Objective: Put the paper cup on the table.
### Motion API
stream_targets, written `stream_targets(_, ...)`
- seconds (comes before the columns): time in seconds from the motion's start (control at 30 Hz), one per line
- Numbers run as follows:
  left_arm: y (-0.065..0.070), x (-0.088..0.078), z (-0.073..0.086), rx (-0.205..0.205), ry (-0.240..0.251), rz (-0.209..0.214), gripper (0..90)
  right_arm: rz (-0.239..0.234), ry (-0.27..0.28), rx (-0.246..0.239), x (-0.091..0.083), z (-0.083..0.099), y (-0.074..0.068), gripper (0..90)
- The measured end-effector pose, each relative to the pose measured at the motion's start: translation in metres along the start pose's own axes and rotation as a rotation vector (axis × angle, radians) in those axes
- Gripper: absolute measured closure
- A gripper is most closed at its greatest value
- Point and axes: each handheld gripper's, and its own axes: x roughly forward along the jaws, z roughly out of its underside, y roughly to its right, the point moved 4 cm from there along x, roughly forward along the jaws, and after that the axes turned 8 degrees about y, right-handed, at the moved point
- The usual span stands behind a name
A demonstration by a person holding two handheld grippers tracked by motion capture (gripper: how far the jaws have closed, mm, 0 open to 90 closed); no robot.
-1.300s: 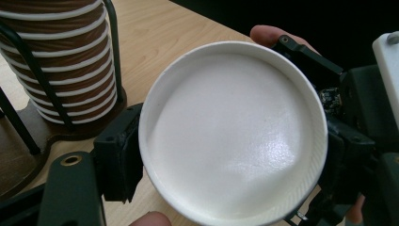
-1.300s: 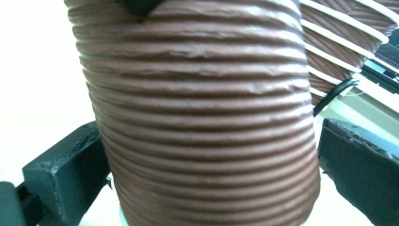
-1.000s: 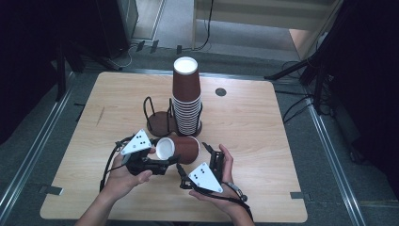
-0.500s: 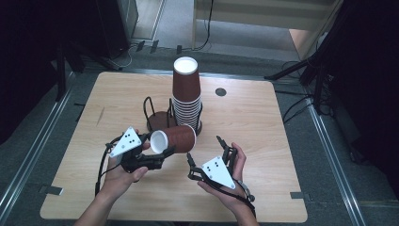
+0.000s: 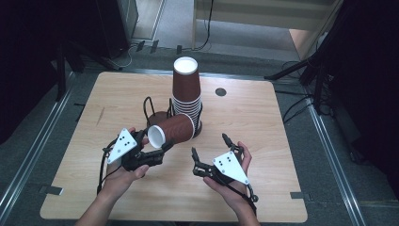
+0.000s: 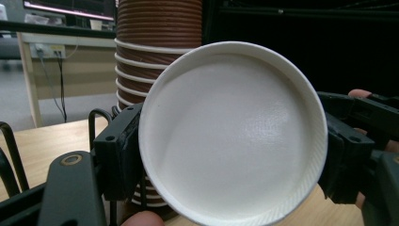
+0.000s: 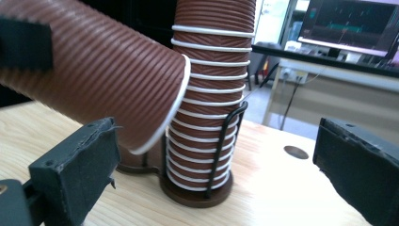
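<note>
**One Cup Held Sideways, Stack Behind It**

While the left gripper [image 5: 157, 153] pinches a single brown paper cup [image 5: 173, 131] near its white base, the cup lies on its side above the table [image 5: 263, 122], its base toward the person and its open mouth pointing at the stack of cups [image 5: 187, 96]. In the left gripper view the white round base sits between the two black jaws, which press on it from either side — the stack rises just behind it.

The stack stands upside down in a black wire holder [image 5: 160, 110], just beyond the left fingers; the held cup's rim comes close against the stack's lower cups, though whether they touch I cannot tell.

The right gripper [image 5: 210, 149] hovers near the person's side of the table with its jaws spread wide and nothing between them. In the right gripper view the sideways cup shows above the left-hand jaw — apart from it — and the stack stands ahead between the two jaws, farther off.
</note>
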Motion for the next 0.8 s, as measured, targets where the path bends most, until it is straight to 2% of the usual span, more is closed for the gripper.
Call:
stream_targets(0.13, 0.001, 0.001, 0.002, 0.008, 0.023, -0.006, 23.5, -0.01, -0.01, 0.05, -0.001, -0.003, -0.005, 0.0)
stream_targets(0.27, 0.001, 0.0, 0.002, 0.003, 0.036, -0.003, 23.5, 0.008, -0.054, 0.155, -0.001, -0.007, -0.007, 0.0)
stream_targets(0.5, 0.003, 0.0, 0.002, 0.007, 0.047, 0.004, 23.6, 0.031, -0.053, 0.332, -0.003, -0.016, -0.01, 1.0)
stream_targets(0.63, 0.004, 0.001, 0.003, 0.008, 0.05, 0.01, 23.7, 0.076, -0.079, 0.441, -0.001, -0.015, -0.012, 1.2)
stream_targets(0.8, 0.006, 0.002, 0.004, 0.008, 0.063, 0.016, 23.7, 0.068, -0.088, 0.568, 0.0, -0.02, -0.017, 0.0)
